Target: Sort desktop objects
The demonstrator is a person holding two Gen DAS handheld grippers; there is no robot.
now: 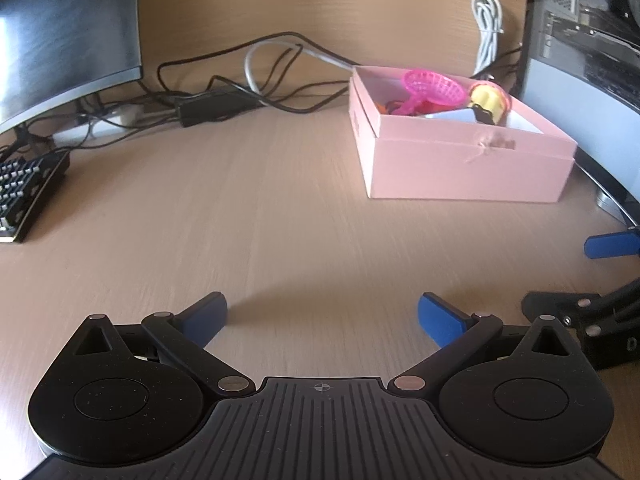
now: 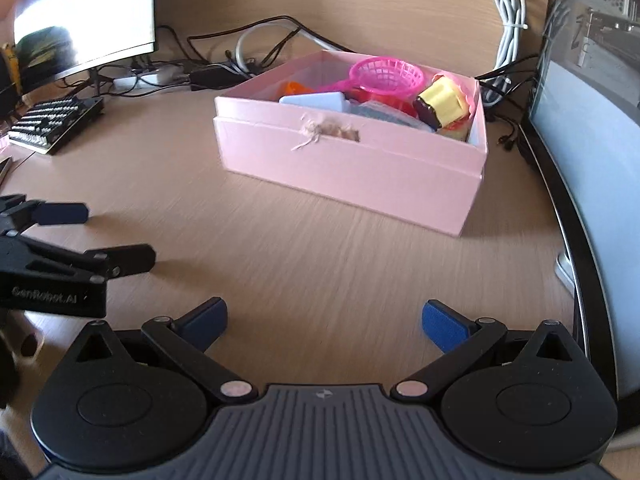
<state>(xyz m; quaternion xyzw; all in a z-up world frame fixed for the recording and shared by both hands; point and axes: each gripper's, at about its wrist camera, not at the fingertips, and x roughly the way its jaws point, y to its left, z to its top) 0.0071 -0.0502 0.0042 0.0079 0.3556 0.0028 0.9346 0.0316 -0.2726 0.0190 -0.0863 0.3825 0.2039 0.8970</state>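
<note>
Judging the pink box (image 2: 352, 168) at frame centre light, stiff cardboard, we'd grip its rim; left gripper (image 1: 322, 320) and right gripper (image 2: 324, 322) gape empty.

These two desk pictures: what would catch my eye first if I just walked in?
Most likely the pink box standing on the wooden desk, piled with bright toys, among them a pink mesh basket and a yellow block. Next, the two black hand-held grippers low in front, the left gripper and right gripper, both with blue pads spread wide and nothing between them.
</note>
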